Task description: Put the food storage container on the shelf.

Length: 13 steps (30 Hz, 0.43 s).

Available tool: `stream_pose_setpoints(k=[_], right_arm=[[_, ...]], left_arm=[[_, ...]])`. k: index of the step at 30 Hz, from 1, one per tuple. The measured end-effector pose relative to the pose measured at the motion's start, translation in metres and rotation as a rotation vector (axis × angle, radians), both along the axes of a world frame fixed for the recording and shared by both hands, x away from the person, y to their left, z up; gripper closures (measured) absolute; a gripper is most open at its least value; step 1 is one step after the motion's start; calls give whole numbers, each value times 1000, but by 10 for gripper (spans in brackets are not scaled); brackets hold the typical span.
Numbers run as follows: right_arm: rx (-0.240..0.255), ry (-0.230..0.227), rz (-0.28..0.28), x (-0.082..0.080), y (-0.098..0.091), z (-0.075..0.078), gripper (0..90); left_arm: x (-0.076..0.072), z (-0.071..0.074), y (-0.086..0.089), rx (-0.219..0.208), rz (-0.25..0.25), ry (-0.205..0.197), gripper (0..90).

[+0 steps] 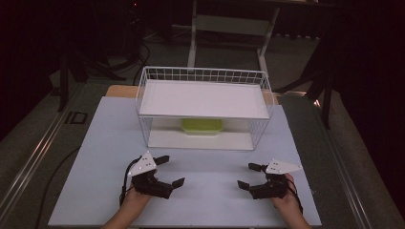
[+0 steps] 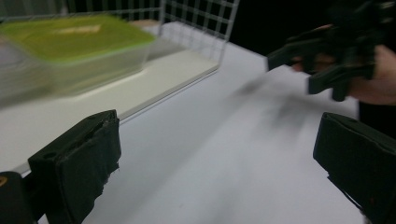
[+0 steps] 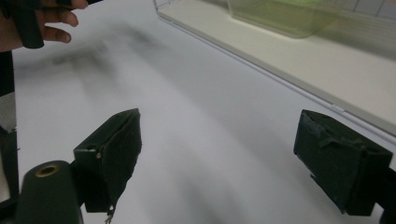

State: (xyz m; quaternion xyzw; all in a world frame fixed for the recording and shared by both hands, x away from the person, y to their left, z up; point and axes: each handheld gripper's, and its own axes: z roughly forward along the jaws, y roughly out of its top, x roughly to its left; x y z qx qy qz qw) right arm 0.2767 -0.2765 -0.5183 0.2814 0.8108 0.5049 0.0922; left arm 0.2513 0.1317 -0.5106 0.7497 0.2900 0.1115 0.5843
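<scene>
Left claw [image 1: 173, 170] rests low on the white table [image 1: 95, 157], jaws spread wide, holding nothing; right claw [image 1: 247, 175] likewise gapes empty, well apart from the left. Between and beyond them the green-lidded container [image 1: 202, 125] sits on the lower shelf of the wire basket [image 1: 203, 75], under the white tray, untouched. Judged: work not begun; reach, grasp and removal all remain.

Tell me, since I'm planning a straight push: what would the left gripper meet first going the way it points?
Probably the right gripper: the left gripper points across the bare table toward it, jaws open. Depth is unclear.
</scene>
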Motion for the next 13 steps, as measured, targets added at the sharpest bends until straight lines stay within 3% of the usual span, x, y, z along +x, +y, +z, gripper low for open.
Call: stream_pose_setpoints(k=[3,13], right_arm=[[-6,-4,6,0,2,-1,151],[5,-3,-14,1,-3,0,151]], left_arm=[[-2,1,-2,-8,-31,-20,17],[0,-3,-3,-11,-67,-1,17]])
